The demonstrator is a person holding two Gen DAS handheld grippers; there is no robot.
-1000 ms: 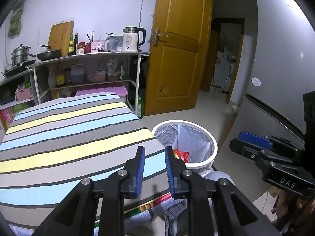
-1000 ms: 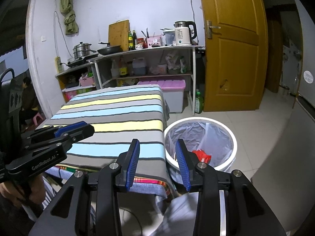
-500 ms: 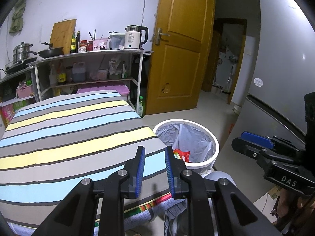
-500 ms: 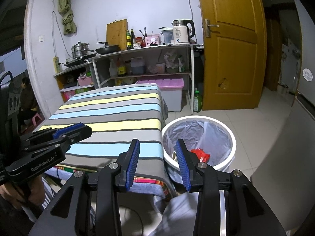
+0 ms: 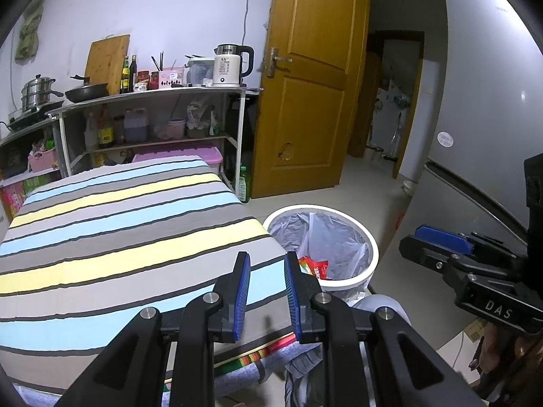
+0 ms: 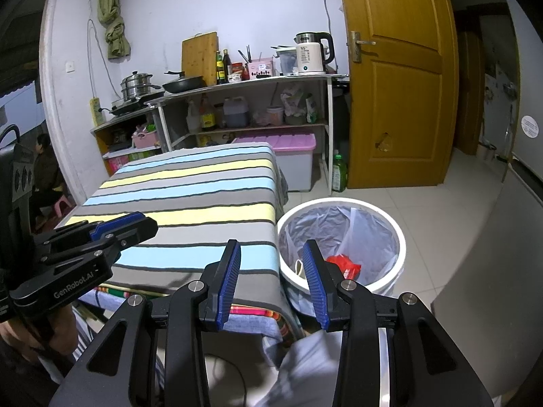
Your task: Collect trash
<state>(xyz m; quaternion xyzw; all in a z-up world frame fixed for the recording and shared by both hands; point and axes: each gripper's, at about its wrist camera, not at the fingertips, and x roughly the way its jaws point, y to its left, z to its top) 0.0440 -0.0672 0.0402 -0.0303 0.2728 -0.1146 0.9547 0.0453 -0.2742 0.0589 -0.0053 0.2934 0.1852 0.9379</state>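
Note:
A white round bin point(image 5: 372, 254) with a clear liner stands on the floor beside the table's near right corner. A red wrapper point(image 5: 314, 266) lies inside it, seen in the right wrist view as the red wrapper point(image 6: 344, 264) in the bin point(image 6: 339, 200). My left gripper point(image 5: 266, 261) hovers open over the striped tablecloth point(image 5: 118, 237) near that corner, nothing between its blue pads. My right gripper point(image 6: 271, 247) is open and empty, above the cloth's edge and the bin's left rim. Each gripper shows in the other's view: right gripper point(image 5: 441, 240), left gripper point(image 6: 118, 227).
A metal shelf point(image 5: 152, 93) with a kettle point(image 5: 230, 68), pan and pots stands behind the table. A purple-lidded box point(image 6: 285, 146) and a green bottle point(image 6: 338, 169) sit beneath it. A wooden door point(image 5: 305, 101) and a grey fridge point(image 5: 492, 101) are to the right. A person point(image 6: 44, 169) sits far left.

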